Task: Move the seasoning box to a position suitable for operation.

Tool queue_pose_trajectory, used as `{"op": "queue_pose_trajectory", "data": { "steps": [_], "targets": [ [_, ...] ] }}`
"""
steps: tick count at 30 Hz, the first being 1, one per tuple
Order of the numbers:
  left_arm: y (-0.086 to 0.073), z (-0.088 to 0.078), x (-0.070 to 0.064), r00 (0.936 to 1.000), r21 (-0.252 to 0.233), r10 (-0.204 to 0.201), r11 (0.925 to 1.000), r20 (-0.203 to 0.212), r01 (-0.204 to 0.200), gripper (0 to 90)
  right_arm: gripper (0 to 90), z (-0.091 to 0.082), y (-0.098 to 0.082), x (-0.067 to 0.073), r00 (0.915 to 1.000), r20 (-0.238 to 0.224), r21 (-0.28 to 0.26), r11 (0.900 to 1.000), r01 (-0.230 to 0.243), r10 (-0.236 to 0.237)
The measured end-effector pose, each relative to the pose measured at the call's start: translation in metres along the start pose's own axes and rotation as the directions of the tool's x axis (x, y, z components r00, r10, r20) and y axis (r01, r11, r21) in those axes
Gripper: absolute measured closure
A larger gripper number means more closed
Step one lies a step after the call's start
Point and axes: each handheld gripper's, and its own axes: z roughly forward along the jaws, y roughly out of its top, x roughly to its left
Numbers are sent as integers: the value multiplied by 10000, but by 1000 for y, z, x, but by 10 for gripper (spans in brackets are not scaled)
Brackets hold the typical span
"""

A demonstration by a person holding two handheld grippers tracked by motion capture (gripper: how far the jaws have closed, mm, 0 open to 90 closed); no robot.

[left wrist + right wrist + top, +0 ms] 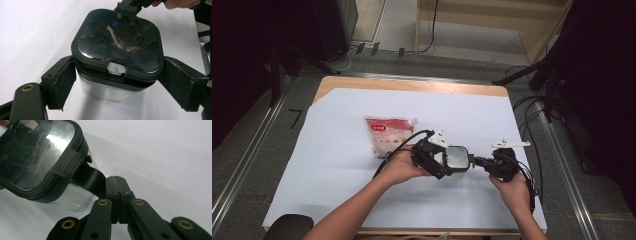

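A clear-bodied container with a black lid and glossy top panel (456,159) (117,42) (32,157) sits near the table's front middle. My left gripper (439,159) (120,66) is shut on the container, one pad (66,82) pressing on each side just under the lid. The lid's black latch flap (91,178) is swung out on the side facing my right gripper (477,161) (116,178). That gripper is shut, jaws pressed together with nothing between them, and its tips rest against the flap.
A red and white spouted pouch (387,132) lies flat behind the left hand. A white sheet (337,165) covers most of the wooden table (362,82). Cables trail from both grippers, and dark stands line the floor on each side.
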Motion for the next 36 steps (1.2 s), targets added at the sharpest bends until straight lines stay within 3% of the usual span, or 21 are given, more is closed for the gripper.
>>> {"op": "queue_pose_trajectory", "data": {
  "steps": [8, 18, 20, 32, 33, 34, 35, 36],
  "targets": [
    [4, -2, -1, 10000, 91, -79, 9999, 13, 79, 168, 900, 0, 0, 1, 10000, 9, 21, 10000, -34, 34],
    [8, -3, -2, 9998, 251, 146, 9996, -111, -144, 167, 900, 0, 0, 1, 10000, -8, 33, 10000, -80, 80],
    [9, -5, -5, 9990, 228, 354, 9991, -284, -348, 168, 900, 0, 0, 2, 10000, -14, 29, 10000, -83, 83],
    [14, -7, -6, 9984, 109, 505, 9987, -236, -503, 169, 900, 0, 0, 2, 10000, -23, -9, 10000, -23, 23],
    [16, -9, -6, 9986, -34, 523, 9986, -7, -523, 184, 900, 0, 1, 2, 10000, -17, 3, 10000, -23, 23],
    [16, -9, -6, 9986, -34, 523, 9986, -7, -523, 320, 900, 0, 1, 2, 10000, -17, 3, 10000, -23, 23],
    [16, -12, -5, 9966, -485, 332, 9984, 759, -296, 320, 900, 0, 0, 2, 10000, -50, -24, 10000, -29, 29],
    [18, -13, -6, 9966, -651, 213, 9977, 790, -162, 408, 900, 0, 1, 2, 10000, -85, 14, 10000, -52, 52]
  ]
}}
